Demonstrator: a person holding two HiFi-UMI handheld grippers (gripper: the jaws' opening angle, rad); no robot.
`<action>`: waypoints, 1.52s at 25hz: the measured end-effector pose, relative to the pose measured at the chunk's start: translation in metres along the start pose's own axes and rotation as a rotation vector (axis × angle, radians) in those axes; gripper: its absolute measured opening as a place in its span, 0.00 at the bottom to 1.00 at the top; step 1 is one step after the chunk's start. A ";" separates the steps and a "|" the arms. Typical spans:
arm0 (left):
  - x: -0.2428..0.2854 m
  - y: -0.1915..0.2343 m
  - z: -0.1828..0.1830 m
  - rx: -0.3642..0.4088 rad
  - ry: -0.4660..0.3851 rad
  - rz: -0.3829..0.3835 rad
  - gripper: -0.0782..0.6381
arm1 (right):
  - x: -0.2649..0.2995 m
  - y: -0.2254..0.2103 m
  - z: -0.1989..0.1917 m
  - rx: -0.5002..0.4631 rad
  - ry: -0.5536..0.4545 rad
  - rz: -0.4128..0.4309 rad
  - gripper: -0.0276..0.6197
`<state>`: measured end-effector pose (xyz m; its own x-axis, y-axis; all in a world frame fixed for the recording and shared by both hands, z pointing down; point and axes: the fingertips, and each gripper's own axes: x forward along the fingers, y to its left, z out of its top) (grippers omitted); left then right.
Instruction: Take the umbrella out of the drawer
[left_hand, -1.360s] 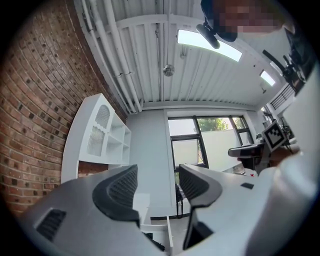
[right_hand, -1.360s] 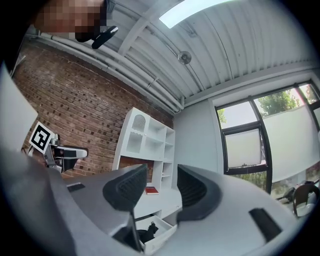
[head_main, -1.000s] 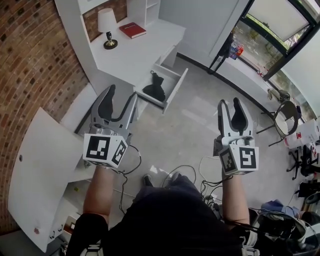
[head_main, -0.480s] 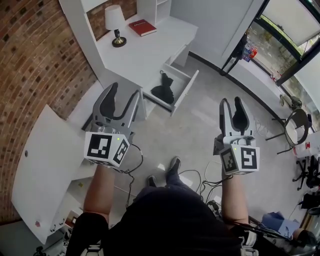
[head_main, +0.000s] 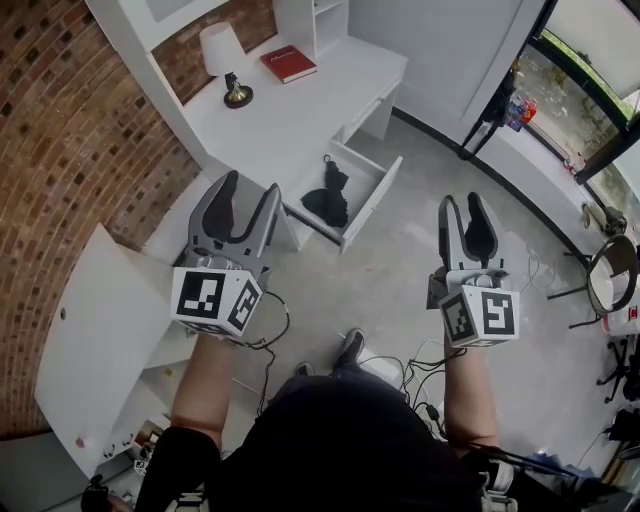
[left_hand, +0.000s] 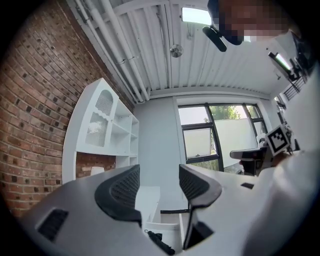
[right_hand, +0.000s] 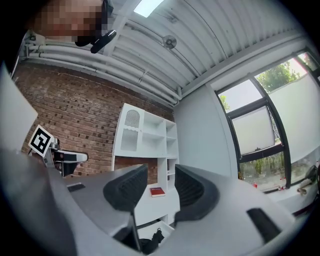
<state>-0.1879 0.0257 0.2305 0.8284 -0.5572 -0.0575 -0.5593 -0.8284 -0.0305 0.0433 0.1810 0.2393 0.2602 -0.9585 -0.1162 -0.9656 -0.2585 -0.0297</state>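
A: Where does the umbrella sit?

B: The black umbrella (head_main: 326, 198) lies folded in the open white drawer (head_main: 381, 188). The drawer is pulled out from under the white desk (head_main: 300, 125), on the far side of the two grippers

A: Does either gripper have hold of it?

B: No. The left gripper (head_main: 250, 186) is held level on the near side of the desk with its jaws apart and nothing between them; in the left gripper view the gap shows only the drawer and the wall beyond. The right gripper (head_main: 462, 202) has its jaws parted too, and it is empty, well apart from the drawer and to its right, above bare floor

A: What is on the desk?

B: Very little. A lamp (head_main: 224, 62) with a pale shade stands at the far left end, and a red book (head_main: 288, 63) lies just to its right. The rest of the top is plain white

A: And the room around it?

B: A red brick wall (head_main: 70, 140) runs down the left side. A white shelf unit (right_hand: 145, 137) rises behind the desk. At the near left, a white cabinet door (head_main: 95, 335) stands open. The floor (head_main: 420, 260) is pale grey, with loose cables (head_main: 405, 368) lying near the person's feet. Dark-framed windows (head_main: 590, 70) fill the far right, and a chair (head_main: 608, 285) shows at the right edge
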 end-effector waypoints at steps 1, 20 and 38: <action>0.008 -0.004 -0.001 0.005 0.006 0.001 0.45 | 0.005 -0.007 0.000 0.019 -0.003 0.001 0.30; 0.092 -0.042 -0.005 0.012 0.027 0.028 0.45 | 0.043 -0.089 -0.010 0.034 -0.002 0.030 0.29; 0.219 0.048 -0.043 -0.090 0.019 -0.041 0.45 | 0.173 -0.095 -0.018 -0.016 0.022 -0.044 0.28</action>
<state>-0.0316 -0.1389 0.2593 0.8515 -0.5229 -0.0388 -0.5205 -0.8519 0.0572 0.1800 0.0372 0.2400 0.3028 -0.9485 -0.0929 -0.9530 -0.3024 -0.0179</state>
